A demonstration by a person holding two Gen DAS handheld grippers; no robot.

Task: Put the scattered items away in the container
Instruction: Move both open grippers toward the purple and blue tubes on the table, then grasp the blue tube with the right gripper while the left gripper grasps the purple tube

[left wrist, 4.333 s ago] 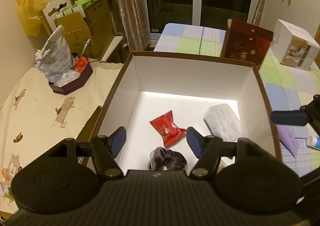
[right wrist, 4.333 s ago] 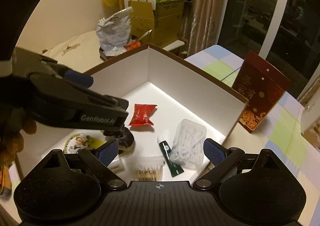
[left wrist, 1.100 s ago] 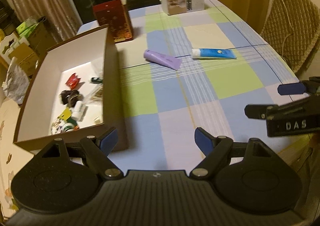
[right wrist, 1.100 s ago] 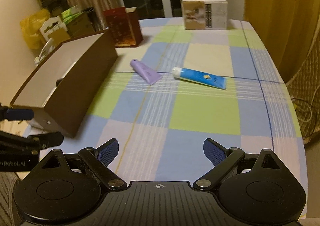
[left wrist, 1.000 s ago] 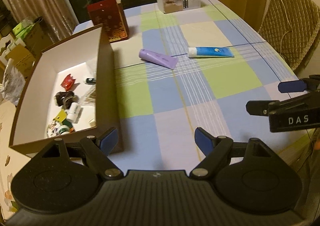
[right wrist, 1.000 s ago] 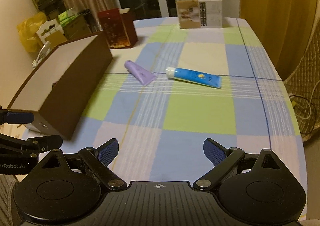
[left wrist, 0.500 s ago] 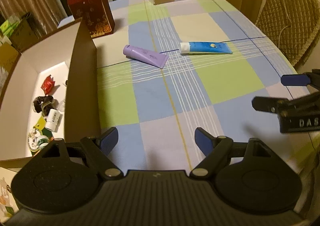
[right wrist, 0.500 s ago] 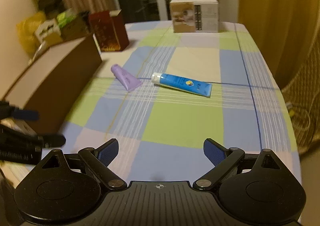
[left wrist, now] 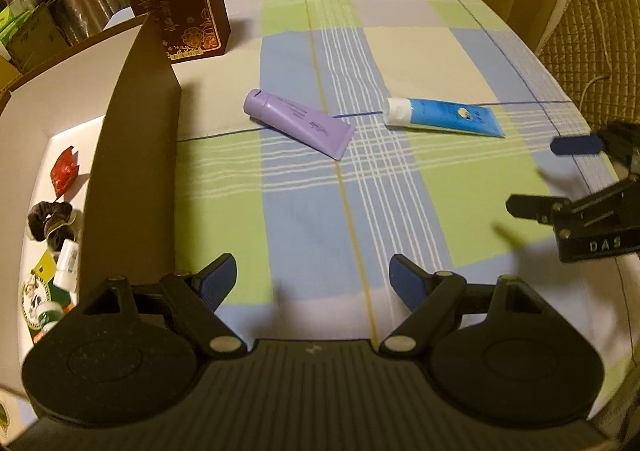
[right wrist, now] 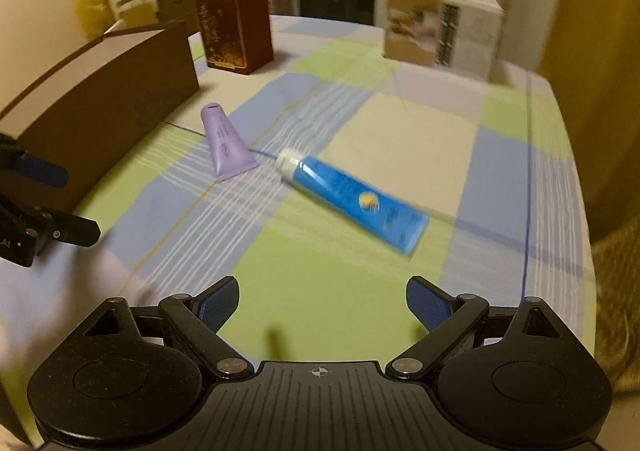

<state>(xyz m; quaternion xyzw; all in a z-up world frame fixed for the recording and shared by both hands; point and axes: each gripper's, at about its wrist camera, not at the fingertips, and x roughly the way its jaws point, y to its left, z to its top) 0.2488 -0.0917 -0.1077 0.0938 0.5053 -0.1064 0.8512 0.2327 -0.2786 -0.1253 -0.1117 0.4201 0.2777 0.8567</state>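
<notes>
- My left gripper (left wrist: 312, 279) and right gripper (right wrist: 322, 303) both gape wide, empty.
- Purple tube (left wrist: 298, 123) and blue tube (left wrist: 444, 117) lie right of the brown box (left wrist: 136, 155).

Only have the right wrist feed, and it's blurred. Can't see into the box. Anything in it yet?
Observer: Yes. The left wrist view shows the box holds a red packet, a dark scrunchie and a small white bottle, among other bits.
Operator: I only see a sliver of the left gripper. Is it carrying anything?
Observer: No. The left gripper is open with nothing between its fingers, above the cloth beside the box wall.
</notes>
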